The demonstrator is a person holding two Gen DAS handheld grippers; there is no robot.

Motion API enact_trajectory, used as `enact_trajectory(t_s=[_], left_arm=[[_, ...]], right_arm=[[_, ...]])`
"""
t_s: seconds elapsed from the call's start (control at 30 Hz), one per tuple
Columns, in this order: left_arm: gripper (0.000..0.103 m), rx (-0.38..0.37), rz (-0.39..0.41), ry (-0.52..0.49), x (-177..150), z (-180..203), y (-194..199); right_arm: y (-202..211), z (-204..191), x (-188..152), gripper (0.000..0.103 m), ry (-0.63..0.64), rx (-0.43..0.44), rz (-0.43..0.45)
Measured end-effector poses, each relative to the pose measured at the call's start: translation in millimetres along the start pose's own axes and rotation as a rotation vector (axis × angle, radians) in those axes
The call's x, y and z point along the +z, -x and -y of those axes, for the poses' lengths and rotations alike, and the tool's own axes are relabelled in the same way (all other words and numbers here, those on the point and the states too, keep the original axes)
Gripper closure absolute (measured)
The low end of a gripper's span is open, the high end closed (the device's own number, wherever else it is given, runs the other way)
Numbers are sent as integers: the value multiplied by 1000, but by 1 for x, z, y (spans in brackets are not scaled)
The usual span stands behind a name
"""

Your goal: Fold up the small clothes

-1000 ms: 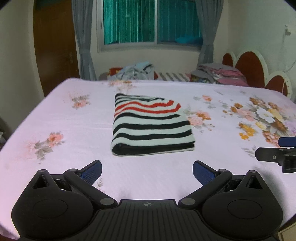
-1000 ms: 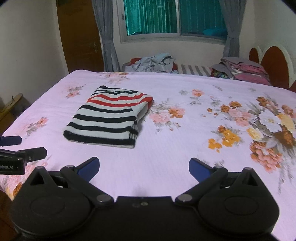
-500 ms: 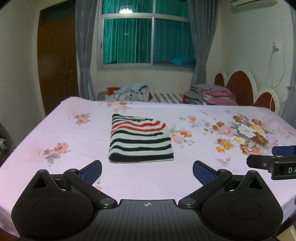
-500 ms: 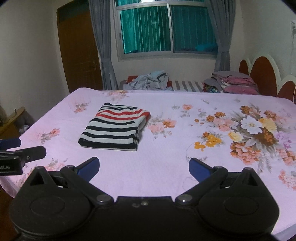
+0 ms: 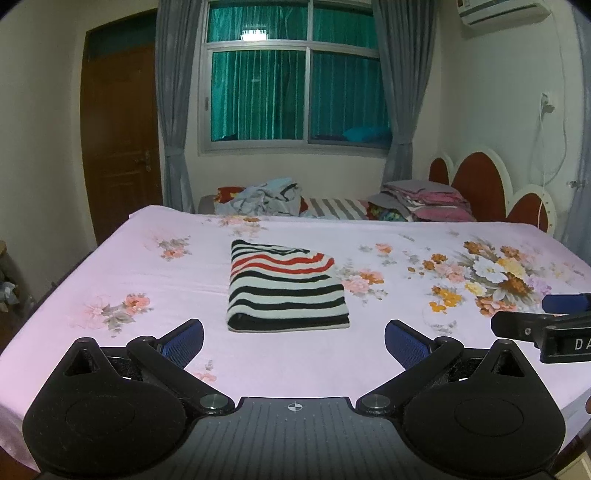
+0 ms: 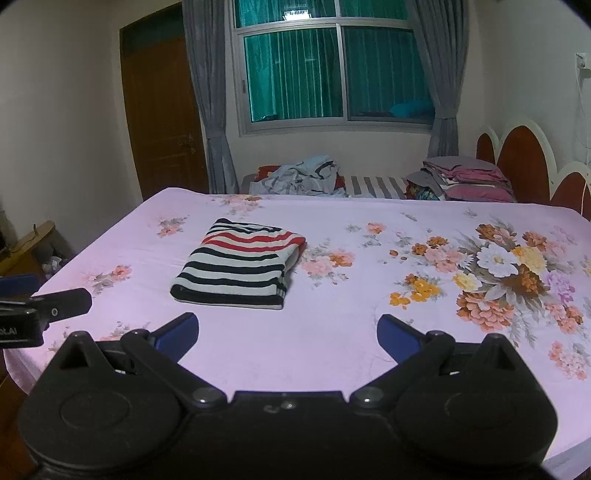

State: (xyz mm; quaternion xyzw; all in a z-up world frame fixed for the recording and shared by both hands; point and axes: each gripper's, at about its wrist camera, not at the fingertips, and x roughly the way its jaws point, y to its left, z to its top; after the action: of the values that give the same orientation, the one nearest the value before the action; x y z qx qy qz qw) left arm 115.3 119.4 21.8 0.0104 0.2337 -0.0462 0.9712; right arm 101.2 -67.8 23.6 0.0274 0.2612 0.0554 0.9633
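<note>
The folded striped shirt (image 5: 286,286) lies flat on the bed (image 5: 110,266), ahead of my left claw (image 5: 293,341) and well apart from it; my right claw (image 6: 288,334) sees it ahead and to the left. Both claws are spread wide and hold nothing. Since a second ago I have pulled both back and tilted up, so the shirt looks smaller and farther. Only the left view shows the air conditioner (image 5: 504,10); only the right shows a wooden stand (image 6: 33,240) beside the bed.
</note>
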Motion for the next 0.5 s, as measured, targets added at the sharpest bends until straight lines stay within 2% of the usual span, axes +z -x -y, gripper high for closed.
enact_trajectory(t_s=[0.5], left_arm=[[0,0,5,6,2,1,1]], right_arm=[[5,-1,2,0,14,-4,9]])
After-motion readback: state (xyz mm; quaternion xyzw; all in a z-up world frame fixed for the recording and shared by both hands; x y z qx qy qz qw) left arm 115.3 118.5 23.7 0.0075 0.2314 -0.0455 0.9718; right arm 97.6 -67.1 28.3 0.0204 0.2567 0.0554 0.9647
